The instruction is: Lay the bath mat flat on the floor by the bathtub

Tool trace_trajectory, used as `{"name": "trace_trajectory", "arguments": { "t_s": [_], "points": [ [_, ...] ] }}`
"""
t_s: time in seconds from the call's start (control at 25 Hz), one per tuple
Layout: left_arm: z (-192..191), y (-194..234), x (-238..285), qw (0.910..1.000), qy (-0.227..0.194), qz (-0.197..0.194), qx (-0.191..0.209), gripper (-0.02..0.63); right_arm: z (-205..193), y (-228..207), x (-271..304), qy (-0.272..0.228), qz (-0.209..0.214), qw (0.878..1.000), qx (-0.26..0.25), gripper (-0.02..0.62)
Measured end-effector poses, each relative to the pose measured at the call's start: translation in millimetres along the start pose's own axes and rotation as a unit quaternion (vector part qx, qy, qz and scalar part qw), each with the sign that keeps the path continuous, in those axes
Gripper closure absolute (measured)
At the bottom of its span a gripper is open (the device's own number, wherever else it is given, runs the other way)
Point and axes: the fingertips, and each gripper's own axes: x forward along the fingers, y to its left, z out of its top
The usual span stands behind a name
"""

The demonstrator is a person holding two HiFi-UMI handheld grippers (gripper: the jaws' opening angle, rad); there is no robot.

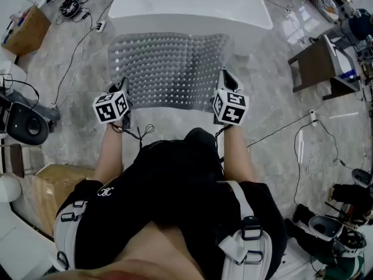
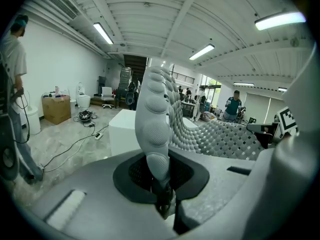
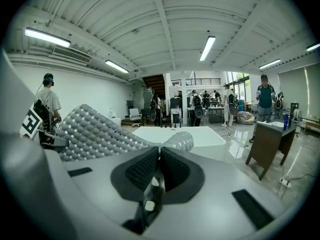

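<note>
The grey bubble-textured bath mat (image 1: 169, 69) hangs spread out in front of the white bathtub (image 1: 186, 4), held up by its two near corners. My left gripper (image 1: 124, 95) is shut on the near left corner, and in the left gripper view the mat (image 2: 155, 114) rises upright from between the pressed pads (image 2: 159, 184). My right gripper (image 1: 224, 81) is shut on the near right corner. In the right gripper view a thin edge of the mat (image 3: 95, 131) runs through the closed pads (image 3: 159, 159). The tub (image 3: 175, 135) lies just beyond.
A dark wooden side table (image 1: 317, 63) stands right of the tub. A cardboard box (image 1: 23, 31) and cables (image 1: 76, 57) lie at the left, and another box (image 1: 49, 185) sits near my left leg. People (image 3: 265, 101) stand far off in the room.
</note>
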Motion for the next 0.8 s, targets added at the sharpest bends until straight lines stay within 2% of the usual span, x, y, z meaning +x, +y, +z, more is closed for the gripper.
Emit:
{"name": "trace_trajectory", "arguments": {
  "t_s": [0.44, 0.8],
  "points": [
    [20, 13, 37, 0.9999, 0.002, 0.005, 0.009, 0.577, 4, -8, 49, -0.005, 0.009, 1.0, 0.019, 0.575],
    [54, 27, 124, 0.9997, 0.025, 0.006, -0.003, 0.577, 22, -35, 148, 0.002, 0.029, 0.999, 0.031, 0.575]
  ]
}}
